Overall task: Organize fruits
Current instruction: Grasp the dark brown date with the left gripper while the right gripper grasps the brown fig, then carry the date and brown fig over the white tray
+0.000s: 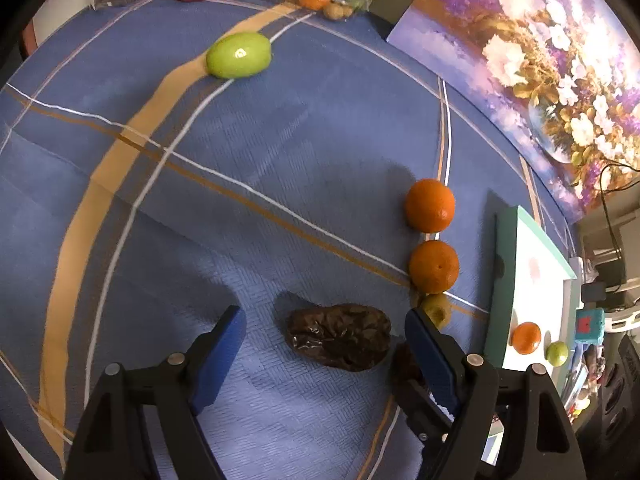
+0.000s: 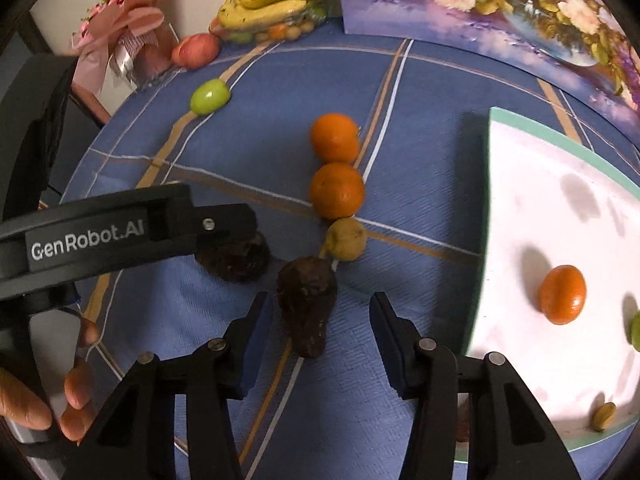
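On the blue tablecloth lie two oranges (image 1: 430, 205) (image 1: 434, 267) in a row, a small yellow-green fruit (image 1: 437, 309) below them, and two dark wrinkled fruits. My left gripper (image 1: 324, 342) is open around one dark fruit (image 1: 340, 336), not touching it. My right gripper (image 2: 318, 326) is open around the other dark fruit (image 2: 307, 304). The oranges (image 2: 335, 138) (image 2: 337, 190), the yellow-green fruit (image 2: 346, 239) and the first dark fruit (image 2: 236, 258), partly under the left gripper's body, show in the right wrist view. A green fruit (image 1: 239, 55) (image 2: 210, 96) lies far off.
A white tray with a green rim (image 2: 490, 208) (image 1: 505, 280) at the right holds a small orange (image 2: 562, 294), a green fruit and a small brownish one (image 2: 604, 416). Bananas (image 2: 272, 4), a red apple (image 2: 197, 51) and a flower painting (image 1: 532, 56) stand at the back.
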A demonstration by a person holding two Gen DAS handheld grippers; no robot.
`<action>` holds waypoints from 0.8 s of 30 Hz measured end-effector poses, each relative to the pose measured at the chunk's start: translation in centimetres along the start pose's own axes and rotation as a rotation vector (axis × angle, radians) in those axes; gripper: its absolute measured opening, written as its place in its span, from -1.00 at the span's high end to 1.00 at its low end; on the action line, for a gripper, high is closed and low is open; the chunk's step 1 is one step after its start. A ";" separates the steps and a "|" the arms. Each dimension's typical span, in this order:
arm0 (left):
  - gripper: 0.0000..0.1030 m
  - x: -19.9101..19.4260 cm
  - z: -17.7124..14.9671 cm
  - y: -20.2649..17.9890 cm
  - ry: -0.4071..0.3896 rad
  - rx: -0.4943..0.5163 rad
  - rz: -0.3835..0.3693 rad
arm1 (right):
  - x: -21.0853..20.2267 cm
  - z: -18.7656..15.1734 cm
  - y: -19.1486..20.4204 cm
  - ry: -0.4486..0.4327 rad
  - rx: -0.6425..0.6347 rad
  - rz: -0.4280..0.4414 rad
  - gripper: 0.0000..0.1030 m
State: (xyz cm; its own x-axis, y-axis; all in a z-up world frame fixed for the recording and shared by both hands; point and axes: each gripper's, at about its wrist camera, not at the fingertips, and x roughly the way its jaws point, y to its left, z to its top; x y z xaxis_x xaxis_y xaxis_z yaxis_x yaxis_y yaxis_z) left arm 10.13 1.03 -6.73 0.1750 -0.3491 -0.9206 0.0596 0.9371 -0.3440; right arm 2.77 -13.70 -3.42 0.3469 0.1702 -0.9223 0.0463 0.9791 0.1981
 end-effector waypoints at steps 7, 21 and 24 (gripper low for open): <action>-0.42 0.4 -0.1 -0.4 0.005 0.012 0.024 | 1.2 -0.1 0.4 0.021 -0.008 -0.013 0.03; -0.12 -0.7 -0.4 0.1 -0.014 -0.009 -0.043 | 1.1 0.2 0.8 0.012 -0.018 0.015 0.38; -0.12 -2.0 0.1 0.0 -0.054 -0.011 -0.059 | 0.3 0.3 0.5 -0.009 -0.008 0.017 0.38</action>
State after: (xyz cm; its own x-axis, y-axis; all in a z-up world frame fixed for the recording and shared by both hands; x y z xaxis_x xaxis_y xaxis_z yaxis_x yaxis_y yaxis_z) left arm 9.87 1.73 -4.84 0.2241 -0.4027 -0.8875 0.0608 0.9147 -0.3996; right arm 3.15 -13.16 -3.54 0.3557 0.1854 -0.9160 0.0334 0.9770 0.2108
